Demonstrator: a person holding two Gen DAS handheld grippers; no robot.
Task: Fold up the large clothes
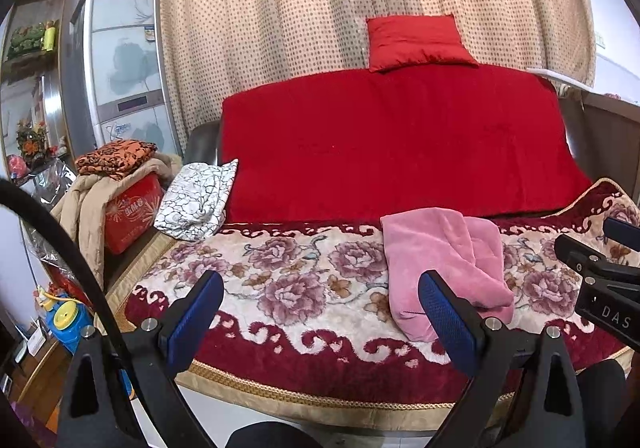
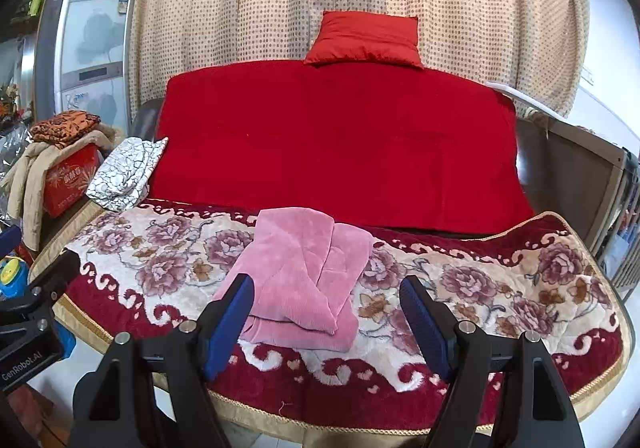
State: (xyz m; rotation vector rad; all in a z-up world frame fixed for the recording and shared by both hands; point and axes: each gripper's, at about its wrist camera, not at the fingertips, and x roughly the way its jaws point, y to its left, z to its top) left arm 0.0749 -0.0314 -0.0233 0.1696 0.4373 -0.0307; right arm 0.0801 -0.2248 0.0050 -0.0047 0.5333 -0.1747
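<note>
Folded pink garment [image 2: 304, 280] on floral blanket [image 2: 500, 288] — both grippers' fingers [image 1: 196, 318] [image 2: 230, 322] spread, empty.

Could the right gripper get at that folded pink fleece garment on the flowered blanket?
Probably yes: the right gripper stands open, the folded pink fleece garment lies straight ahead, and nothing sits between them.

"DAS" on right claw [image 1: 608, 314]; "GenRobot.AI" on left claw [image 2: 24, 362]; red box [image 1: 132, 212] print illegible.
</note>
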